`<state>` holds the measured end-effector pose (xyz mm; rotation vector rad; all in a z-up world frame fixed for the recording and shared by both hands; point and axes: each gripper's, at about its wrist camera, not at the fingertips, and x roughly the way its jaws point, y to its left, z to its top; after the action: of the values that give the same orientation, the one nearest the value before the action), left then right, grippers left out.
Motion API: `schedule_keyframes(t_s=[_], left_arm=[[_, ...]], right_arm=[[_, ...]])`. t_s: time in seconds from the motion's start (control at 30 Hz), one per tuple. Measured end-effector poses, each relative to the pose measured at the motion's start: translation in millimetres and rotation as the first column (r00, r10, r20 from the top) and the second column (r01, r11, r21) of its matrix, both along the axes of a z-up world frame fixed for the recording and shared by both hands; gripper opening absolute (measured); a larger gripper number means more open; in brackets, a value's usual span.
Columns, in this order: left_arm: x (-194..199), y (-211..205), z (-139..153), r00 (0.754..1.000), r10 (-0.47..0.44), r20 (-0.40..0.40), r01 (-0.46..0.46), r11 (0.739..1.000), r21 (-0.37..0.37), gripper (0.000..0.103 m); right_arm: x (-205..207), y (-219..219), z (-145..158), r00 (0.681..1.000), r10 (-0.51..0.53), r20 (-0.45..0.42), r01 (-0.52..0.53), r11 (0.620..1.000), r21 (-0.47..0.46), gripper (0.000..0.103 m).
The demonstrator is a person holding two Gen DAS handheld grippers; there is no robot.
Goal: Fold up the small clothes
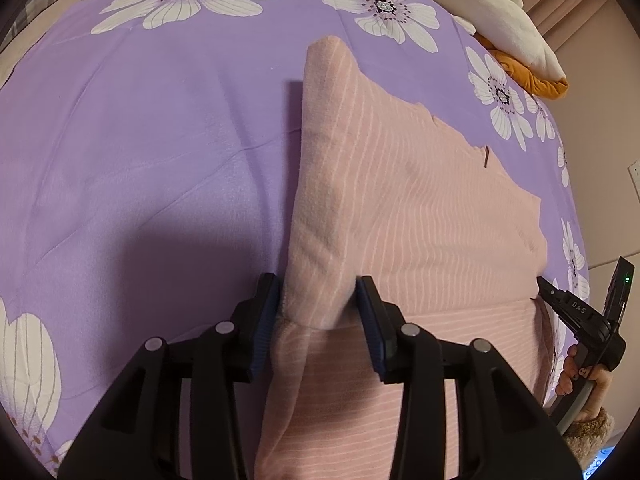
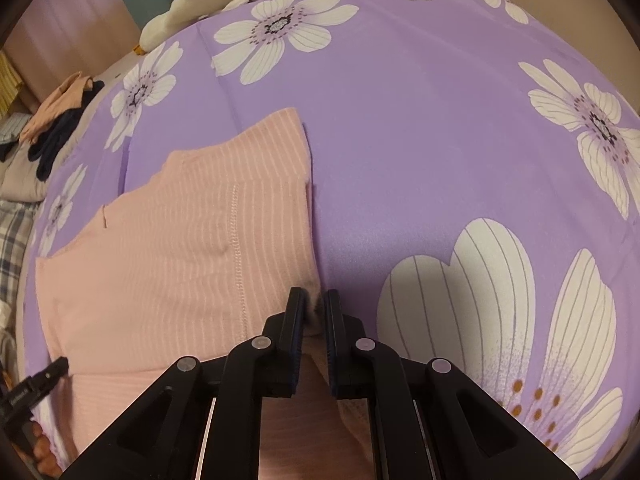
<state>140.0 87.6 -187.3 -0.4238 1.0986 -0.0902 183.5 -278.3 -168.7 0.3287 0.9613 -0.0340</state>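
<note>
A pink striped garment (image 1: 420, 208) lies on a purple bedspread (image 1: 160, 140) printed with large white flowers. In the left wrist view it covers the near right of the bed, with a folded flap along its left edge rising to a point toward the far side. The left gripper (image 1: 318, 300) stands at the near end of that flap with a thick fold of pink cloth between its 2 blue pads; the cloth fills the gap and touches both pads, so the tongs look closed on it, though whether they press firmly cannot be told.

In the right wrist view the garment (image 2: 192, 248) lies to the near left, and the right gripper (image 2: 316, 308) has its jaws drawn almost together, pinching the garment's near right corner. That gripper also shows at the right edge of the left wrist view, held by a hand (image 1: 582, 380) in a fuzzy sleeve.

A white and orange plush toy (image 1: 500, 28) lies at the far right of the bed.
</note>
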Motion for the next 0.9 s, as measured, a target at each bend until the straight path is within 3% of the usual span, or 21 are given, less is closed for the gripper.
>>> schedule_keyframes(t_s=[0.9], left_arm=[[-2.5, -2.8, 1.4, 1.000, 0.015, 0.015, -0.015, 1.000, -0.008, 0.045]], right_arm=[[-2.8, 5.3, 1.2, 1.000, -0.006, 0.019, 0.006, 1.000, -0.030, 0.006]])
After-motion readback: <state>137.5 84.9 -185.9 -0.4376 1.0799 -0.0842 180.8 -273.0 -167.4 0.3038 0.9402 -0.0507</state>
